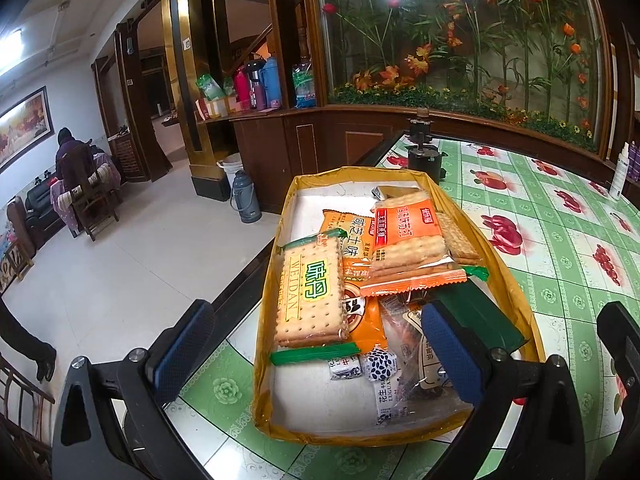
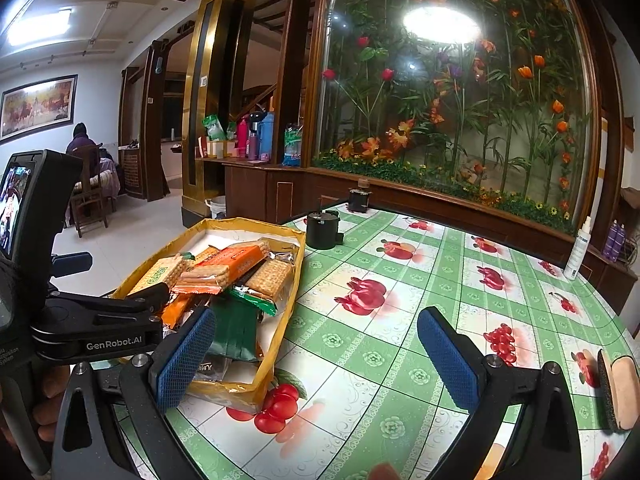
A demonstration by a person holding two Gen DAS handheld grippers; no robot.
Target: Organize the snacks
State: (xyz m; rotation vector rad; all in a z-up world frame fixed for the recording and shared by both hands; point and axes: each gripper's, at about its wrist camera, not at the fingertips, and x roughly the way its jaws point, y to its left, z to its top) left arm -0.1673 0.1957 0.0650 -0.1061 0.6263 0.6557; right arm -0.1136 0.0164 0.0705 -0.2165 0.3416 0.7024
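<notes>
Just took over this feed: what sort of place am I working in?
Most likely a home dining room: a table with a fruit-print cloth, thermos flasks on a wooden sideboard, a glass-fronted flower display.

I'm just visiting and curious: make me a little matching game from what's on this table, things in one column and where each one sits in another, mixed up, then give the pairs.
Things:
1. green-trimmed cracker pack
2. white spray bottle
3. black canister
4. scrub sponge

Places:
A. just beyond the yellow box's far end
B. at the table's near right edge
C. inside the yellow box, left side in the left view
D. upright at the far right of the table

Pairs: 1-C, 2-D, 3-A, 4-B
</notes>
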